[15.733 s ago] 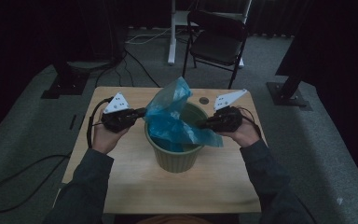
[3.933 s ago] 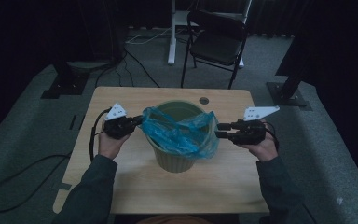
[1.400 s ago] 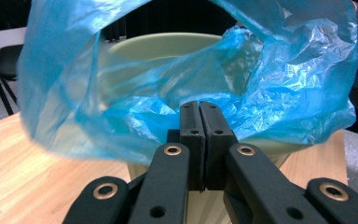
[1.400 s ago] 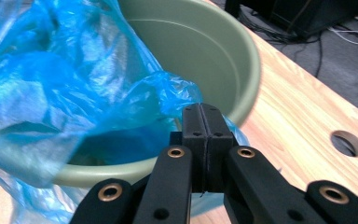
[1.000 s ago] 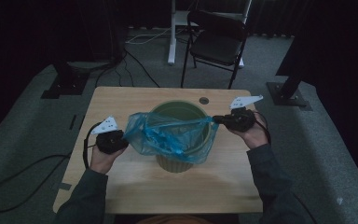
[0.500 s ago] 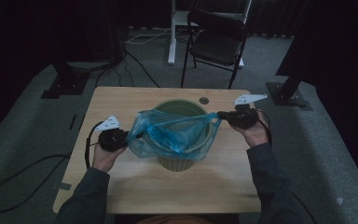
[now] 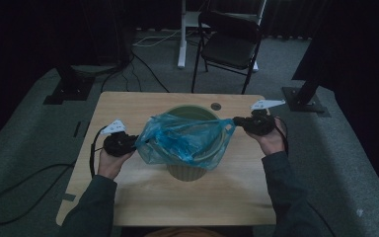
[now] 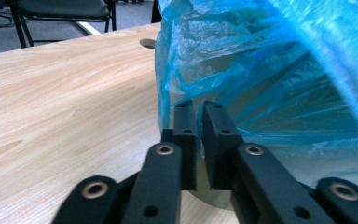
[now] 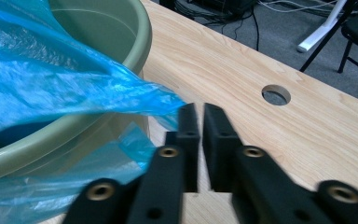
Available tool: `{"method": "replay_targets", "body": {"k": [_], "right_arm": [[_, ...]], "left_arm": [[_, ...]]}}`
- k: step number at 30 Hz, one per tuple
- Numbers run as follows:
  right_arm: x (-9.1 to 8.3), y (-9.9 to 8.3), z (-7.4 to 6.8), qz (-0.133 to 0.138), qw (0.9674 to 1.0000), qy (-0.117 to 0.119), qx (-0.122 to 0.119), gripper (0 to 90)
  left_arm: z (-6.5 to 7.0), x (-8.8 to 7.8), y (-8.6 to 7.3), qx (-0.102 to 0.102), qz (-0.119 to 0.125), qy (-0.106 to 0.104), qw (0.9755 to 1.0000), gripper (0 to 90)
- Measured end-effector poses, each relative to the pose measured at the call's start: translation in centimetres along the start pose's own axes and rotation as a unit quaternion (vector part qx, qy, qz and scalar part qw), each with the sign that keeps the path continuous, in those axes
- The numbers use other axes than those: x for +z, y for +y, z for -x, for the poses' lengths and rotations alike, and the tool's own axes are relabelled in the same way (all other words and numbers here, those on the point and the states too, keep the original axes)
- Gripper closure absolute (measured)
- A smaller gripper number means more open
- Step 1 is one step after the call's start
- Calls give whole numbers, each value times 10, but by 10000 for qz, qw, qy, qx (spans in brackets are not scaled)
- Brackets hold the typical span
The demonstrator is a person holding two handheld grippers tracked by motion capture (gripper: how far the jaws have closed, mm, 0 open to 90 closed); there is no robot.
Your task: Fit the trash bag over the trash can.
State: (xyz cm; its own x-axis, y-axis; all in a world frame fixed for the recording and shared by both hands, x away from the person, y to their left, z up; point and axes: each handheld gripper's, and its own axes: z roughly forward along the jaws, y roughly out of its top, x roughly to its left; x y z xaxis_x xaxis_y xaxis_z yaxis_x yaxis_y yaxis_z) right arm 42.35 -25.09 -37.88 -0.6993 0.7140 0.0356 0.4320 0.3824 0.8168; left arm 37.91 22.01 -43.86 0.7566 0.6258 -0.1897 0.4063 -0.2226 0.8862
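Note:
A blue plastic bag is draped across the mouth of a green round bin in the middle of the table. My left gripper is at the bag's left edge and my right gripper at its right corner. Both pairs of jaws have just been opening. In the left gripper view, the left gripper shows a slim empty gap, with the bag just past its tips. In the right gripper view, the right gripper has a similar empty gap. There the bag's tip touches the outside of one jaw, beside the bin rim.
The bin stands on a light wooden table with a round cable hole at its far edge. A black folding chair and dark stand bases sit on the floor beyond. A cable trails off the table's left side.
Both hands have stayed almost where they were. The bag's right corner has drawn out slightly further toward the right gripper over the bin.

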Motion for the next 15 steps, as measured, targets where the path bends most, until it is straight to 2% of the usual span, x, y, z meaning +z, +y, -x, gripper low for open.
{"method": "replay_targets", "body": {"k": [4,5,7,9,10,15], "right_arm": [[-3,0,-1,15,9999,119,-50,752],[-7,1,-4,50,9997,177,-129,714],[-10,2,-6,78,9996,214,-177,690],[-12,2,-7,93,9995,250,-192,690],[-12,2,-7,93,9995,250,-192,684],[-22,8,-17,198,9987,357,-302,665]], "left_arm": [[1,-4,1,22,6,35,10000,755],[0,-7,2,7,15,16,10000,699],[-2,-11,2,-36,90,13,10000,682],[-2,-11,2,-36,90,13,10000,672],[-3,-17,3,-76,202,8,9998,672],[-1,-27,7,-30,289,69,9996,640]]}}
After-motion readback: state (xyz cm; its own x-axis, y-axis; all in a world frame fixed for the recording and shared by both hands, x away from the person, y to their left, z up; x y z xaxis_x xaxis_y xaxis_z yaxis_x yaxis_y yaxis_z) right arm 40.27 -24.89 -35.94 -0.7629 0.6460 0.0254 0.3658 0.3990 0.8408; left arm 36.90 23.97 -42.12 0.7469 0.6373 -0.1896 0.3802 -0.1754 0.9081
